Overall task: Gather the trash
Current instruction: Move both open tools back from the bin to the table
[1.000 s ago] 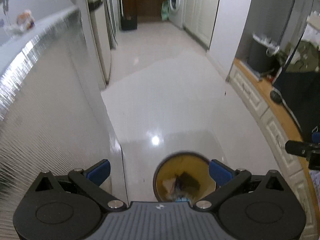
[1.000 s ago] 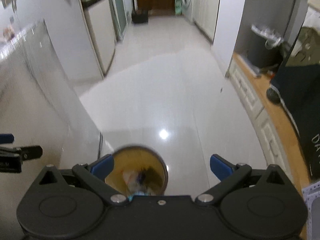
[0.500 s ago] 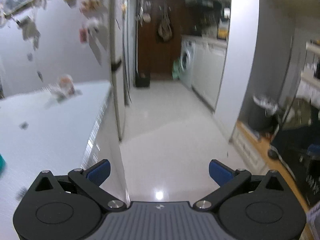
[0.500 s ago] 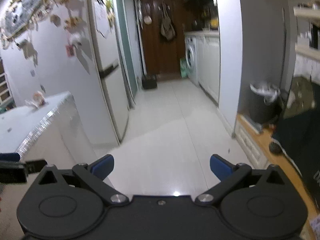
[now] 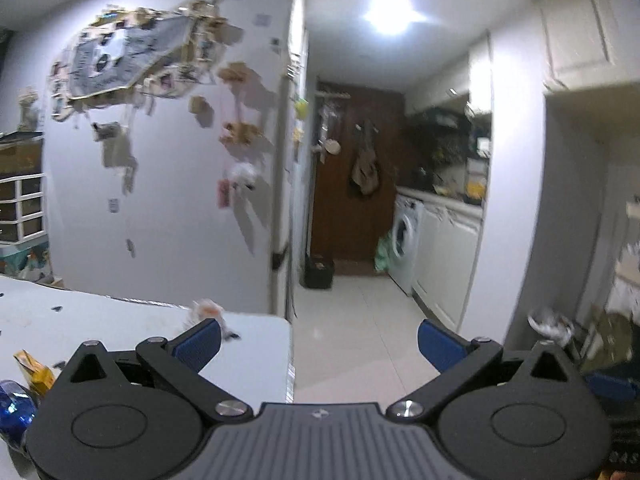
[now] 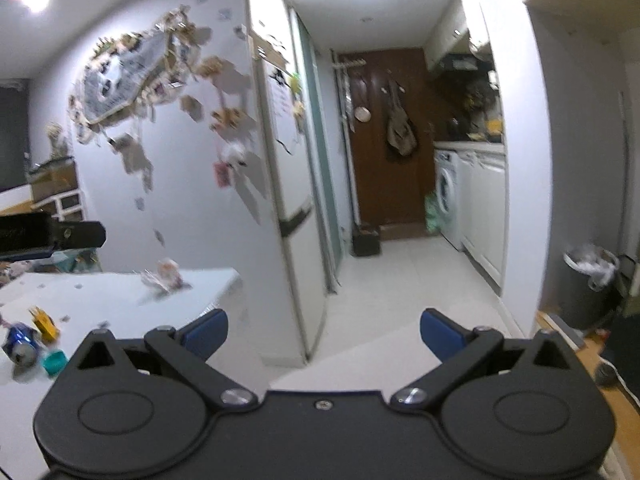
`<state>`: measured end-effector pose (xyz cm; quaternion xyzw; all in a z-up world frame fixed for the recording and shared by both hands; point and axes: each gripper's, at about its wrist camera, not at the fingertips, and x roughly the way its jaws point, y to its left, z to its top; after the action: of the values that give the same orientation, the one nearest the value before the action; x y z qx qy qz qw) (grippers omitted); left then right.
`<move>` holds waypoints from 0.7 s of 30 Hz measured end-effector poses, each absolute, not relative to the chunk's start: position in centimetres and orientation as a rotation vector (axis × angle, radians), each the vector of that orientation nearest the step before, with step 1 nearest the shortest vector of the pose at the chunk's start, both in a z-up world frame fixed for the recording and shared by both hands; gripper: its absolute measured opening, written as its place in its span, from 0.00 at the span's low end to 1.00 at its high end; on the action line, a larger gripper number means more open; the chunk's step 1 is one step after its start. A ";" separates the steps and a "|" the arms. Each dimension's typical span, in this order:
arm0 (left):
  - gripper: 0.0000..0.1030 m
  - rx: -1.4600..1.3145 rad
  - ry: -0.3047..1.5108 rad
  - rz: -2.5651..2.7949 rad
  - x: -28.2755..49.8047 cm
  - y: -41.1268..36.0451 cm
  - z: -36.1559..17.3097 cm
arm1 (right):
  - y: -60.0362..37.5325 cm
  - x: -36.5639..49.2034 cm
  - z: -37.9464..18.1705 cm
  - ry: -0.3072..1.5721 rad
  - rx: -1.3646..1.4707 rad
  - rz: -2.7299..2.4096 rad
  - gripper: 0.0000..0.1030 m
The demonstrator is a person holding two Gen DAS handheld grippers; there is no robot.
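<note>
Right wrist: can [image 6: 21,343] left of claw [image 6: 322,332]

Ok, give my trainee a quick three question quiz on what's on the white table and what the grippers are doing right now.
1. True or false: the right gripper holds a piece of trash.
2. Which lies nearest the crushed blue can on the white table? A) teal cap B) crumpled wrapper C) lined bin
3. What colour are the left gripper pads?

Key: 1 false, it is open and empty. 2 A. 3 blue.
</note>
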<state>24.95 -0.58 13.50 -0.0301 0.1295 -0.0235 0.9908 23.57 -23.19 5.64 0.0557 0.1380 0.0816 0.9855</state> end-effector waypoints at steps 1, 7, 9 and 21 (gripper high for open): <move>1.00 -0.073 0.252 -0.030 25.3 0.3 13.8 | -22.6 23.8 6.0 0.263 0.117 0.175 1.00; 1.00 -0.169 0.218 0.125 28.1 6.5 13.6 | -19.0 26.9 7.6 0.245 0.113 0.257 1.00; 1.00 -0.230 0.223 0.175 29.2 8.8 13.0 | -17.7 28.1 7.9 0.249 0.085 0.273 1.00; 1.00 -0.449 0.375 0.535 35.9 20.6 6.7 | -11.5 33.1 8.2 0.299 0.023 0.336 1.00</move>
<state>35.93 20.56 6.70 -0.2186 0.1828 0.2605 0.9225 33.12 -11.55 8.20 0.0115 0.1481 0.1665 0.9748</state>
